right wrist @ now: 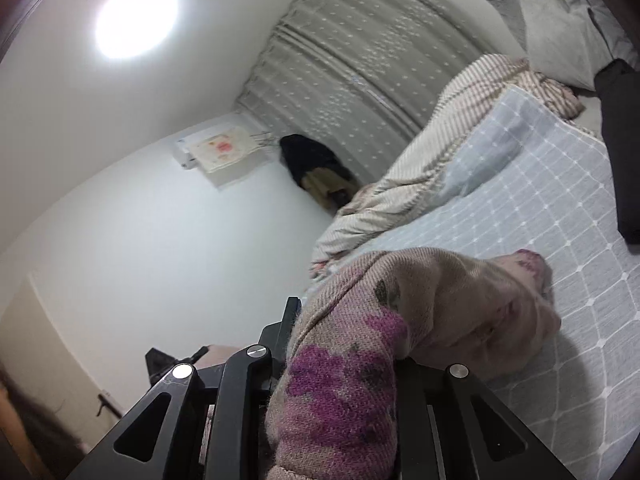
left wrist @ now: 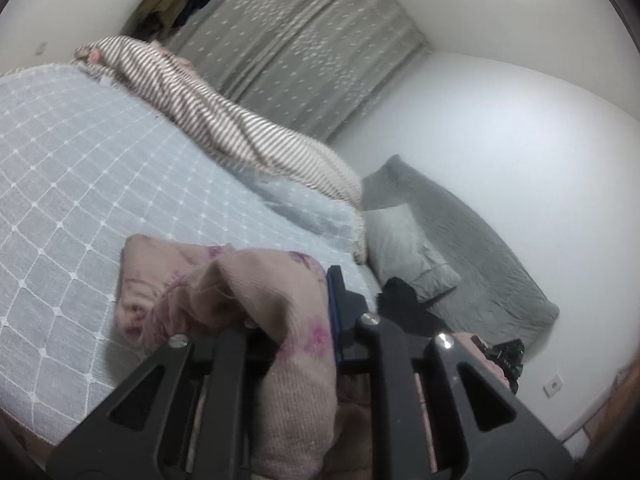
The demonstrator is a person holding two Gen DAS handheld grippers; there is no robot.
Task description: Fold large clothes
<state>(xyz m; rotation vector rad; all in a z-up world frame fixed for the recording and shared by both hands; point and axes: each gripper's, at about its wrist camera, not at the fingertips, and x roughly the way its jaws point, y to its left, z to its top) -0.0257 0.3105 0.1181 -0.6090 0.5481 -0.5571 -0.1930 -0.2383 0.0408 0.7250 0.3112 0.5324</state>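
Note:
A pink knitted sweater (left wrist: 224, 292) with purple flower patterns hangs bunched above the bed. My left gripper (left wrist: 296, 320) is shut on a fold of it, and the knit drapes down between the black fingers and over them. In the right wrist view the same sweater (right wrist: 440, 300) fills the foreground. My right gripper (right wrist: 344, 344) is shut on another fold with a large purple flower on it. Most of both grippers' fingertips are hidden under the fabric. The far end of the sweater droops toward the light blue checked bedspread (left wrist: 80, 184).
A striped blanket (left wrist: 224, 120) lies rumpled along the far side of the bed (right wrist: 560, 208). Grey pillows (left wrist: 404, 248) and a grey quilt (left wrist: 480, 248) lean at the head by the white wall. A dark garment (right wrist: 620, 140) lies near the pillows. Grey curtains (left wrist: 304, 40) hang behind.

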